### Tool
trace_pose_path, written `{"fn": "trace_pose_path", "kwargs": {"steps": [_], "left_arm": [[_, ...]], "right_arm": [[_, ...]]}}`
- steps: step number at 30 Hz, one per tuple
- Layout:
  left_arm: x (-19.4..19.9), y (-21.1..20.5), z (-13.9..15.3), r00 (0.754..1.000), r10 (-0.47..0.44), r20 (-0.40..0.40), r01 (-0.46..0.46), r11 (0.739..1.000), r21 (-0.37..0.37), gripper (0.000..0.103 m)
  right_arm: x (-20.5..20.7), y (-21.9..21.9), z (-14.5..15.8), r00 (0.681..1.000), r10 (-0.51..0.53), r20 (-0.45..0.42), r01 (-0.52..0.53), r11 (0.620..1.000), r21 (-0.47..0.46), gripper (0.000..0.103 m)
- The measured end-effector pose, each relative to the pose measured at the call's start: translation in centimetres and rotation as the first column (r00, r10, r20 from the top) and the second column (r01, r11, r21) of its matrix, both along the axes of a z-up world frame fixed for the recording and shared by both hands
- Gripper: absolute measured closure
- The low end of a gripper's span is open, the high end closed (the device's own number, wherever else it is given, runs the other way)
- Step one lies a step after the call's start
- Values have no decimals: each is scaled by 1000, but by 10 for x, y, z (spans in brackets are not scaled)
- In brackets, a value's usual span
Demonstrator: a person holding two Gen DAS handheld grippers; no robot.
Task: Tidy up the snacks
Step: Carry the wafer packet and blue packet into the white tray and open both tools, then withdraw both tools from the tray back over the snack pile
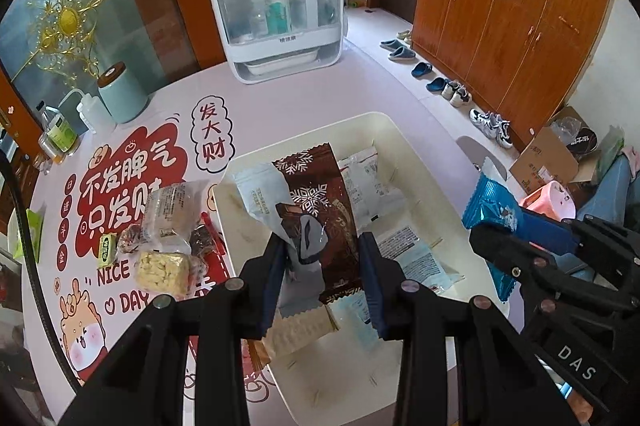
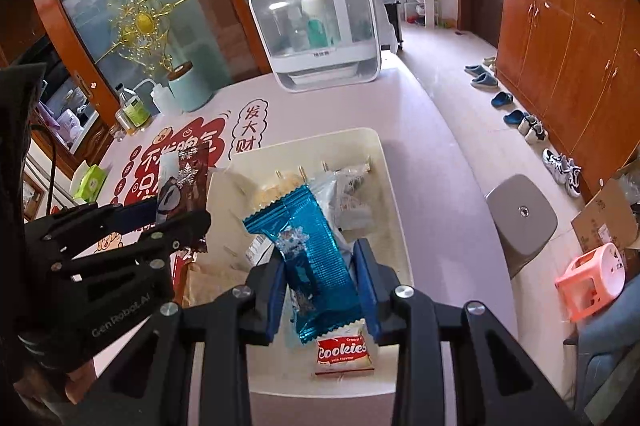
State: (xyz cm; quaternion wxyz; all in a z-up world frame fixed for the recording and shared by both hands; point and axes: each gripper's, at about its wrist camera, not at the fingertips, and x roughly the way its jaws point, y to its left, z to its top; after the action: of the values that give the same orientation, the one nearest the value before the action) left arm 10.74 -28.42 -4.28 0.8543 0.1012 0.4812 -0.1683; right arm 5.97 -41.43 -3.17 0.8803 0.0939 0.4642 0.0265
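My left gripper (image 1: 322, 266) is shut on a brown snowflake snack packet (image 1: 316, 210) and holds it above the white bin (image 1: 424, 162). My right gripper (image 2: 322, 286) is shut on a blue foil snack packet (image 2: 316, 258), also above the white bin (image 2: 384, 162). The bin holds several pale wrapped snacks (image 1: 368, 178) and a red Cookies pack (image 2: 344, 350). Each gripper shows in the other's view: the right one (image 1: 516, 238) with the blue packet at right, the left one (image 2: 176, 214) with the brown packet at left.
Loose snacks (image 1: 164, 234) lie on the printed table mat (image 1: 132, 186) left of the bin. A white cosmetics case (image 1: 280, 18), a mint canister (image 1: 120, 94) and bottles (image 1: 60, 134) stand at the back. A grey stool (image 2: 520, 218) and pink stool (image 2: 592, 282) are right.
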Motion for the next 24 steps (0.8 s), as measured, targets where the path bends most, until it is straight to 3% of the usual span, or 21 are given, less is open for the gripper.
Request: {"fn": "trace_pose_path", "kwargs": {"steps": [4,6,8,9,13,24], "left_arm": [[4,-1,-6,1000,14,-11,-14,1000,6,66],[7,1,-9,999,21,-29,-21,1000,3,39],[11,8,-12,996,79,-30,-78,996,29,22],[12,15,-13,994,100,-36,-100,995,19,18],[13,32,-18,988,128,-80,-131,991,-25,17],[-11,51,-13,985,161,-53,-162,987,-7,17]], "right_arm": [[7,-2,-7,1000,1,-17,-1,1000,5,69],[10,-2,-12,999,15,-32,-14,1000,22,66],[14,0,-17,998,25,-50,-24,999,25,59],[14,0,-18,999,18,-51,-17,1000,15,53],[13,-1,-21,999,22,-46,-22,1000,12,38],[4,4,-13,1000,19,-18,-18,1000,22,37]]}}
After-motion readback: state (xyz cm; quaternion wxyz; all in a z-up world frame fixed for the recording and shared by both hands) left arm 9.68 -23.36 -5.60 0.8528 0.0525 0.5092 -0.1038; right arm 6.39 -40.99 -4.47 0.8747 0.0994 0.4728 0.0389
